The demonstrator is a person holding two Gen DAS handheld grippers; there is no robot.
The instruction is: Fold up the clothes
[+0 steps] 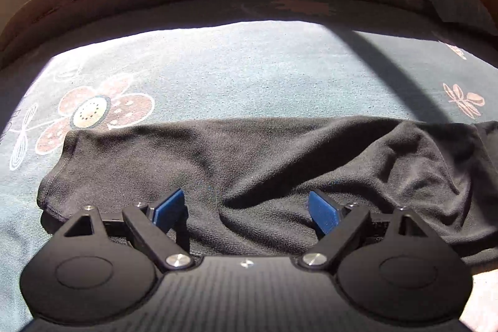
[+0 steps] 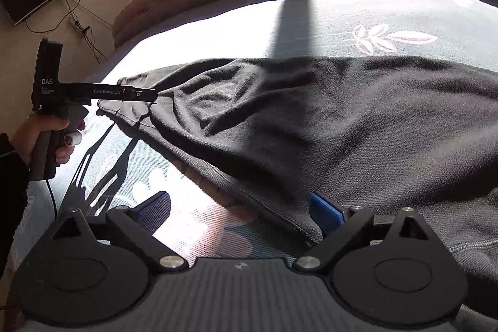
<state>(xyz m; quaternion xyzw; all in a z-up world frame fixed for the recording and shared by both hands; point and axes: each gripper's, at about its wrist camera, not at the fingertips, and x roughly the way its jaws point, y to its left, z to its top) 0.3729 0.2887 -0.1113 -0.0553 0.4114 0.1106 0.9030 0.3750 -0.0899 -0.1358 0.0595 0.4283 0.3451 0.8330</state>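
Right wrist view, our entry: black garment (image 2: 311,120), soft, limp knit, rumpled across the bed (image 2: 358,17); we judge its hemmed edge best for gripping. Left gripper (image 1: 246,209) and right gripper (image 2: 241,212) both spread wide, empty.

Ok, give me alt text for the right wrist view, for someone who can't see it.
A black garment lies rumpled across a floral bedsheet in strong sunlight. The right gripper, jaws open, sits at its near hem. At far left a hand holds the left gripper at the garment's edge.
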